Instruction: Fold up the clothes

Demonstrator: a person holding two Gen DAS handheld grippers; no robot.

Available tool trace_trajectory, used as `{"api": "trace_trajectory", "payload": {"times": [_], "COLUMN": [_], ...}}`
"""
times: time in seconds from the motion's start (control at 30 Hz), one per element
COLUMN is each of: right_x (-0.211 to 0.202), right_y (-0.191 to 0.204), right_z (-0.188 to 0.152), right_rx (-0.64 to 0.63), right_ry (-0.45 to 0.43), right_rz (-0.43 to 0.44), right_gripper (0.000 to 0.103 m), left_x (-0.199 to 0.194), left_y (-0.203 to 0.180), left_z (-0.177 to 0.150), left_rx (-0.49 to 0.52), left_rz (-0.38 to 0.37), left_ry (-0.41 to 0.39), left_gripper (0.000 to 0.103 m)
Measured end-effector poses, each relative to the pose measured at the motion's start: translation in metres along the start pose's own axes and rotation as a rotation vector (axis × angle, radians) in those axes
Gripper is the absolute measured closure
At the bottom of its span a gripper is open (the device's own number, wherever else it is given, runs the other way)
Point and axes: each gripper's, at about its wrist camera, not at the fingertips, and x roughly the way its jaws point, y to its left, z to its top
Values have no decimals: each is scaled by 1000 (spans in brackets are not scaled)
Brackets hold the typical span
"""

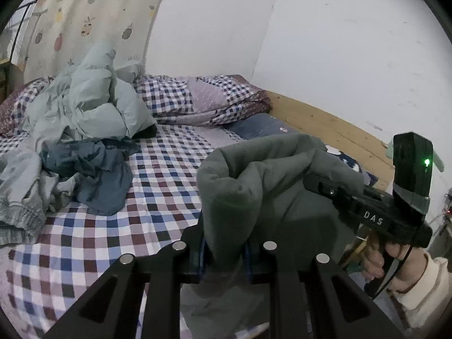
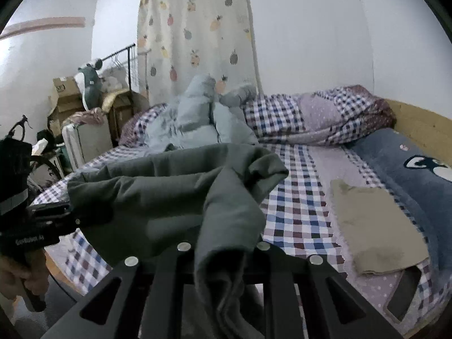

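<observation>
A grey-green garment (image 1: 262, 180) hangs lifted between both grippers, above the checked bed (image 1: 84, 243). The left gripper (image 1: 226, 257) is clamped on one bunched edge, the right gripper (image 2: 223, 257) on another; cloth hides the fingertips of both. Ahead and left of the left gripper lies a heap of clothes (image 1: 82, 130). Right of the right gripper lies a folded tan piece (image 2: 375, 226), one corner cut off by a black strap.

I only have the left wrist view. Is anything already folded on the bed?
Observer: Yes, a tan folded piece lies flat beside the blue pillow.
Operator: Has the right gripper got the cloth?
Observer: The grey garment runs down between the fingers of the right gripper; the pinch itself is hidden.
Operator: What's beyond the bed's left edge?
Observer: A plush toy by stacked cardboard boxes.
</observation>
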Motion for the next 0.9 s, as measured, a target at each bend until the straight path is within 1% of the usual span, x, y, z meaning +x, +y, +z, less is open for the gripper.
{"api": "trace_trajectory", "payload": {"times": [0.1,0.2,0.4,0.5,0.67,0.8,0.9], "right_x": [-27,-57,-112,-138,-184,-215,-239], "right_y": [1,-2,-19,-31,-59,-89,-114], "right_z": [3,11,31,42,61,77,96], "right_rx": [1,2,-1,-7,-9,5,9], "right_ry": [-28,-68,-140,-168,-209,-221,-240], "right_rz": [7,-3,-40,-71,-141,-201,-252], "right_gripper": [90,90,90,90,90,90,90], "left_x": [-19,-34,-53,-58,-54,-42,-29], "left_y": [-21,-46,-93,-114,-157,-192,-221], "left_z": [10,20,42,55,81,106,137], "left_rx": [26,61,114,131,165,194,228], "left_rz": [18,24,-4,-40,-133,-243,-342], "left_ry": [4,-12,-54,-72,-92,-79,-67], "left_gripper": [85,85,85,85,85,85,86]}}
